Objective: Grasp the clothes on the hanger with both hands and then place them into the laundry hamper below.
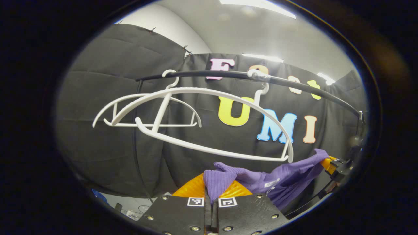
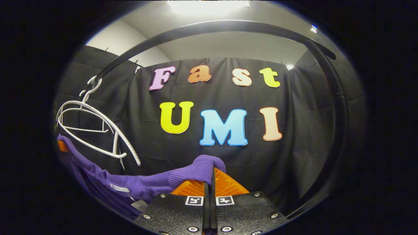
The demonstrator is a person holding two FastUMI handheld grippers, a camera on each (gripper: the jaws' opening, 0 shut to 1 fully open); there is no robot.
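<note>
Purple garment (image 1: pixel 281 178) hangs stretched between both claws, off and just below the bare white hangers (image 1: pixel 196 130) on the black rail (image 1: pixel 228 75). Left claw (image 1: pixel 211 192) and right claw (image 2: pixel 209 181) each clench a fold. Lowering both evenly should keep it from snagging. No hamper visible; contents unknown.

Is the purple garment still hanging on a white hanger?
No: the garment sags below the bare hangers, pinched by the left gripper.
</note>
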